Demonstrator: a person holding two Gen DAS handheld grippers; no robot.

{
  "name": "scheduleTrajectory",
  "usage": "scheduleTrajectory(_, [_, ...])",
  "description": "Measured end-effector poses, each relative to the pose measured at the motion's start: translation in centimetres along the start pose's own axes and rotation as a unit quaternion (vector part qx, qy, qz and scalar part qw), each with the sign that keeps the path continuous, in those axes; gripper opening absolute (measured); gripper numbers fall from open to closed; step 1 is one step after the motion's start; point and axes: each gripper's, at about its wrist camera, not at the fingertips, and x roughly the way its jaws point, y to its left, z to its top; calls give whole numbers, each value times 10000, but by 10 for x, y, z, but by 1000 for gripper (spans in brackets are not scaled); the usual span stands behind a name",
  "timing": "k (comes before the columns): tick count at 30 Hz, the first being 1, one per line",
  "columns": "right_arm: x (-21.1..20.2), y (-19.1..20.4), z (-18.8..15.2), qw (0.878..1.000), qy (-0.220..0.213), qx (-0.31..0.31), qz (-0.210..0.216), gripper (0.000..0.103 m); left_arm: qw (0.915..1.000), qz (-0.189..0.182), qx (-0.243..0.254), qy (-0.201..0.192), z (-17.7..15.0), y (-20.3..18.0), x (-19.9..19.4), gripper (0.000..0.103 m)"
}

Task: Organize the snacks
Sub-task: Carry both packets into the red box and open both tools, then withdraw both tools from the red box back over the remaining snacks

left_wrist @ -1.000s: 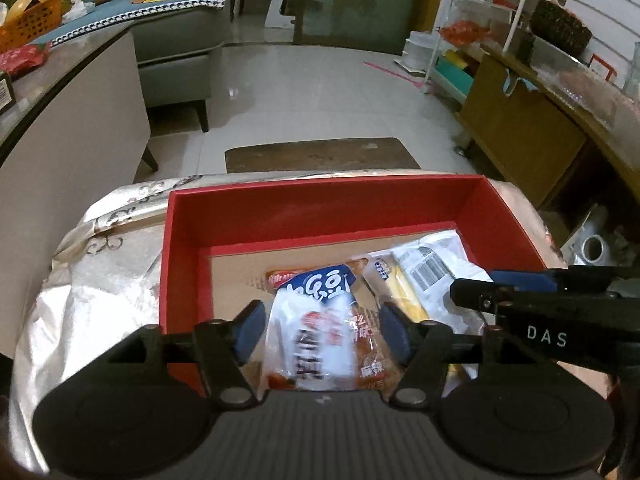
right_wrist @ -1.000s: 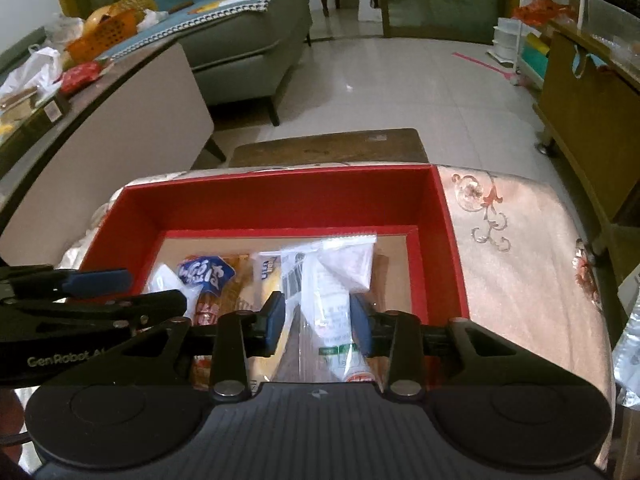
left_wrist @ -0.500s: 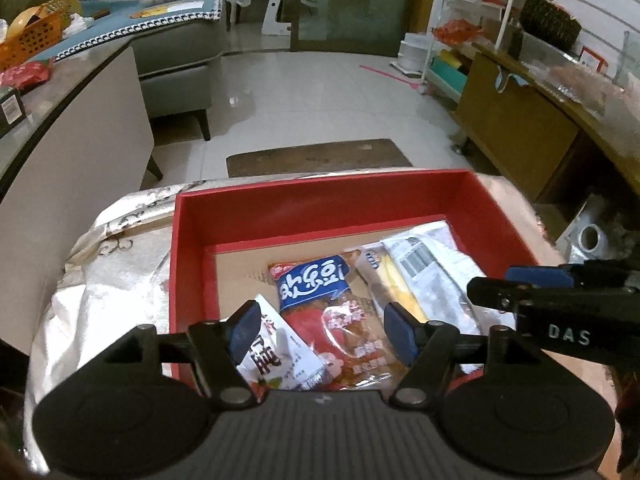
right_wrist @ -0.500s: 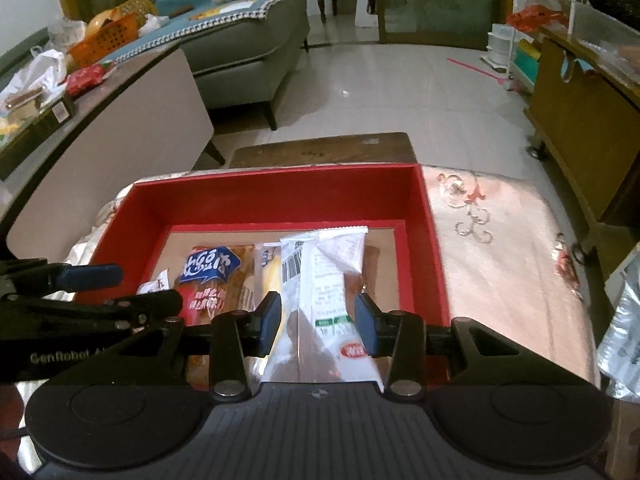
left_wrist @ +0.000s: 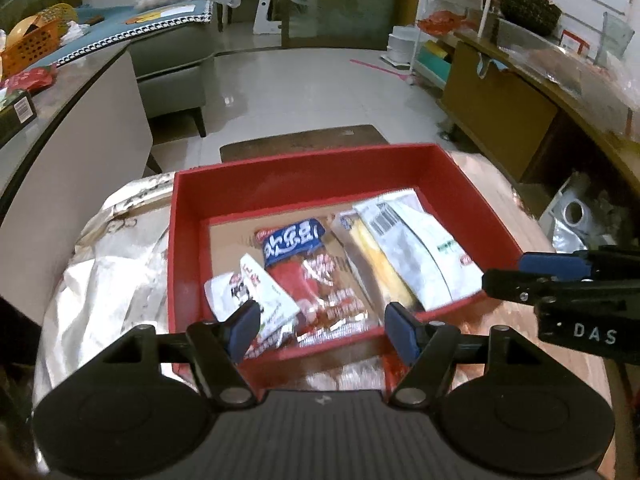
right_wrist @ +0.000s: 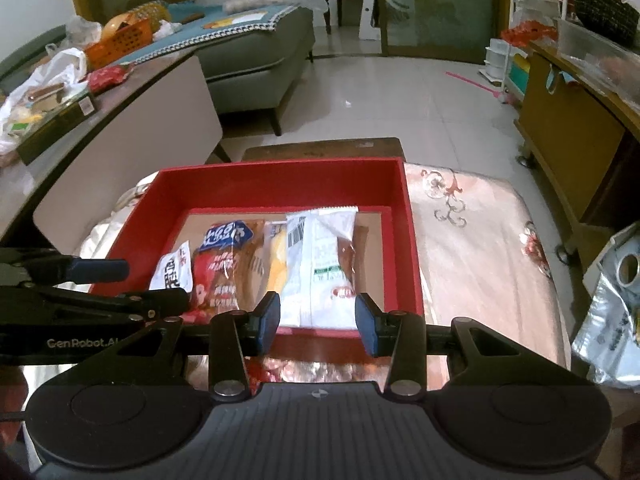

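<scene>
A red box (left_wrist: 304,176) (right_wrist: 280,184) sits on the cloth-covered table and holds several snack packets. From left to right they are a small white packet (left_wrist: 248,292) (right_wrist: 174,270), a red and blue packet (left_wrist: 308,264) (right_wrist: 218,268), a yellow bar (left_wrist: 376,264) (right_wrist: 276,264) and a white barcode packet (left_wrist: 416,252) (right_wrist: 324,256). My left gripper (left_wrist: 323,332) (right_wrist: 100,280) hovers open over the box's near rim, with nothing gripped. My right gripper (right_wrist: 318,322) (left_wrist: 560,280) is beside it on the right, also open and holding nothing.
A pale floral cloth (right_wrist: 480,240) covers the table. A dark wooden stool (right_wrist: 320,148) stands just beyond the box. A counter (right_wrist: 120,120) with clutter runs along the left, and a wooden cabinet (left_wrist: 500,120) along the right. A silver foil bag (right_wrist: 616,300) lies at the right edge.
Both grippers have drawn back and slightly up toward the box's near rim. The packets that were between their pads now lie in the box ahead of them.
</scene>
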Motion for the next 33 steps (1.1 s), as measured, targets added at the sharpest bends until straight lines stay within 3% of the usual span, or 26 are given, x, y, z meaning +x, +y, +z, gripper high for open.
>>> scheduleTrajectory(26, [-40, 15, -61, 9993, 308, -177, 151, 52, 9994, -56, 69, 338, -55, -3, -37, 67])
scheduleTrajectory(33, [-52, 20, -75, 9990, 312, -242, 227, 58, 9990, -23, 16, 435, -74, 1, -46, 68])
